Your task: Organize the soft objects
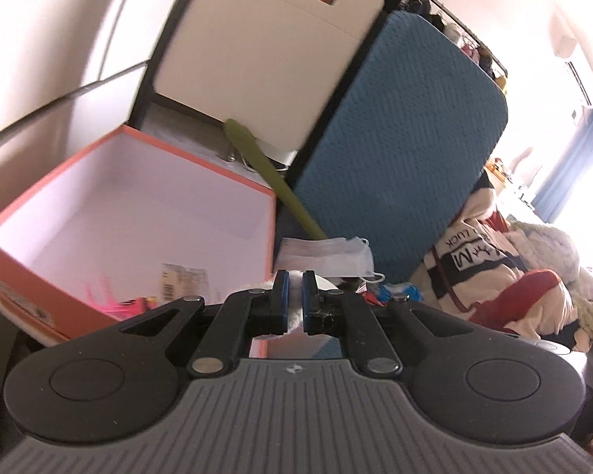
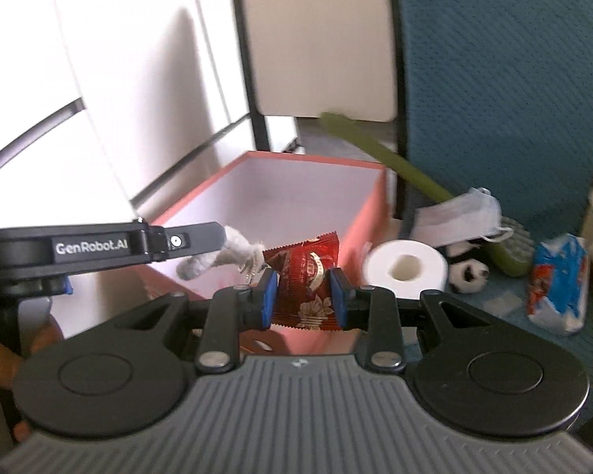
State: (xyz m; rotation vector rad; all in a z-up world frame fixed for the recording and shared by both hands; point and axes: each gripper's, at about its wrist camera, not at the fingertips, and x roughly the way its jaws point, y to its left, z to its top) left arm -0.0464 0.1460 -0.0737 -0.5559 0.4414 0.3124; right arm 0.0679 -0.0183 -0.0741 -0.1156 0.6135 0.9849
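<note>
My left gripper (image 1: 294, 281) is shut on a small white fluffy toy (image 1: 295, 318), which shows only as a sliver between the blue pads. In the right wrist view that toy (image 2: 225, 256) hangs white and grey with a small chain from the left gripper (image 2: 222, 237), over the near corner of the orange box (image 2: 372, 205). My right gripper (image 2: 302, 276) is shut on a red snack packet (image 2: 308, 272), held upright just in front of the box. The open box (image 1: 130, 131) has a white inside and holds a pink item (image 1: 110, 300) and a small packet (image 1: 182, 278).
Right of the box lie a toilet roll (image 2: 405, 268), a panda plush (image 2: 468, 274), a face mask (image 2: 460, 213), a blue tissue pack (image 2: 557, 284) and a green brush (image 2: 399, 166). A blue cushion (image 1: 407, 138) and a beige chair back (image 1: 265, 51) stand behind. Clothes (image 1: 494, 272) are piled at the right.
</note>
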